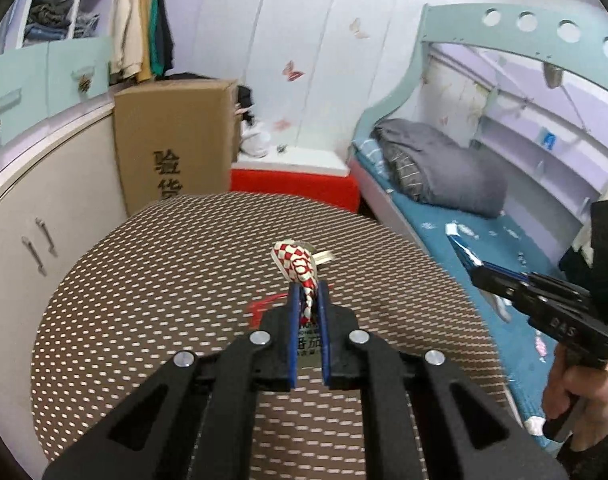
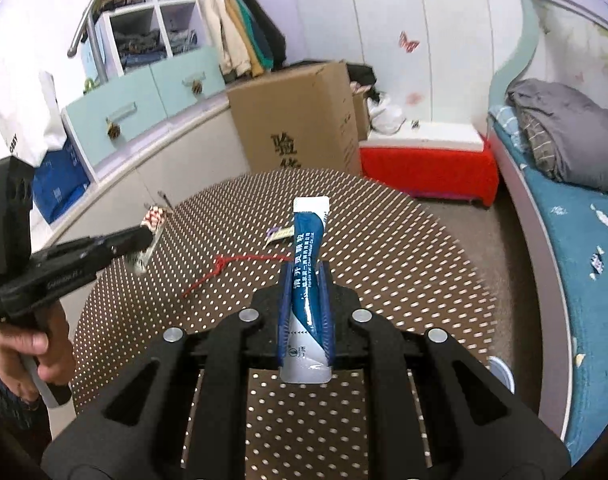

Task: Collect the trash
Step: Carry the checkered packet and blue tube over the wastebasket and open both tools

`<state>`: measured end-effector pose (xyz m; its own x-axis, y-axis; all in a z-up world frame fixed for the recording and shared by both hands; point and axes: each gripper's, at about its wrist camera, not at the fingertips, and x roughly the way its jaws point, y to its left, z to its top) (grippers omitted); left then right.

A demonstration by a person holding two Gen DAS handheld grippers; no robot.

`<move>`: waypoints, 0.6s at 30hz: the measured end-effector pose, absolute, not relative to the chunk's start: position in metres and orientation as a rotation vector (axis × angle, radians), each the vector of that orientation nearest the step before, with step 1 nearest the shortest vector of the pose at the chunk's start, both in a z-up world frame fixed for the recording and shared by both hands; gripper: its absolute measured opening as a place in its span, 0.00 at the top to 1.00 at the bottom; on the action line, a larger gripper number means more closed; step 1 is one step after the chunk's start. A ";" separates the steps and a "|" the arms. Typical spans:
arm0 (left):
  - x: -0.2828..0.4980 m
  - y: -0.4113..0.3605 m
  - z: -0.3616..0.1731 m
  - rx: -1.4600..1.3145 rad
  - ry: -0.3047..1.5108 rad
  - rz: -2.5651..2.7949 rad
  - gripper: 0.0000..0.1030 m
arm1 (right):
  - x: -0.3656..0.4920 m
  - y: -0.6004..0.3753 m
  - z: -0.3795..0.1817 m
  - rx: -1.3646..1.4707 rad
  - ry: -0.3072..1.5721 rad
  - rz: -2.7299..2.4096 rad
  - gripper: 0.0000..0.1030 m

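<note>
Black grippers: we count two, one in each of our hands; both are lifted above the round table [image 2: 403,264].
Left gripper [image 1: 308,290]: its blue pads are pressed together on a red-and-white checkered wrapper [image 1: 298,266], which is crumpled and stands up from the tips over the table.
Right gripper [image 2: 307,276]: it is clamped on a blue-and-white sachet [image 2: 305,264], a long flat stick pack with white ends and printed text; it lies along the fingers and its white top points away from us.
Hands: we see two, the left hand [image 2: 44,344] and the right hand [image 1: 567,392], each around a handle.
Table: brown cloth with small pale dots. On it we count two loose pieces, a red string [image 2: 224,266] and, a little farther, a small pale wrapper [image 2: 278,234].
Red box [image 2: 427,174]: one, beyond the table, with a white top; some small things lie on it, too small to tell.
Cardboard box [image 2: 296,120]: one large, closed, just behind the table by the cabinet; we cannot see inside.
Bed [image 2: 575,248]: one, on the right, blue sheet with a grey folded blanket [image 2: 563,120] and a few small scraps.
Open shelves [image 2: 152,20]: far left, holding folded clothes.
</note>
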<state>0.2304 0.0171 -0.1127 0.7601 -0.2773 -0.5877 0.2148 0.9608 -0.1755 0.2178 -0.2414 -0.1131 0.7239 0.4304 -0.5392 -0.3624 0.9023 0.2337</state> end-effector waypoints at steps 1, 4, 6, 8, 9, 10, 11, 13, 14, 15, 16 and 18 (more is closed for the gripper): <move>0.227 0.008 -0.108 -0.097 0.645 -0.282 0.92 | 0.216 -0.248 -0.109 0.122 0.612 0.434 0.87; 0.220 -0.020 -0.096 -0.079 0.619 -0.321 0.92 | 0.209 -0.272 -0.097 0.148 0.574 0.414 0.87; 0.216 -0.035 -0.089 -0.074 0.605 -0.342 0.92 | 0.204 -0.290 -0.089 0.165 0.549 0.392 0.87; 0.215 -0.053 -0.084 -0.076 0.595 -0.371 0.92 | 0.199 -0.307 -0.082 0.179 0.527 0.371 0.87; 0.215 -0.064 -0.081 -0.077 0.592 -0.388 0.92 | 0.197 -0.318 -0.078 0.190 0.515 0.358 0.87; 0.213 -0.073 -0.079 -0.073 0.589 -0.398 0.92 | 0.195 -0.328 -0.075 0.196 0.504 0.343 0.87; 0.212 -0.081 -0.077 -0.068 0.585 -0.410 0.92 | 0.192 -0.337 -0.072 0.202 0.494 0.328 0.87; 0.212 -0.101 -0.073 -0.061 0.584 -0.442 0.92 | 0.188 -0.359 -0.068 0.225 0.477 0.297 0.87; 0.212 -0.110 -0.072 -0.055 0.581 -0.455 0.92 | 0.187 -0.367 -0.067 0.229 0.472 0.281 0.87; 0.212 -0.120 -0.071 -0.047 0.578 -0.467 0.92 | 0.186 -0.378 -0.067 0.236 0.469 0.261 0.87; 0.213 -0.132 -0.070 -0.040 0.577 -0.485 0.92 | 0.186 -0.388 -0.067 0.247 0.467 0.243 0.87; 0.217 -0.151 -0.071 -0.034 0.585 -0.513 0.92 | 0.187 -0.405 -0.070 0.263 0.469 0.213 0.87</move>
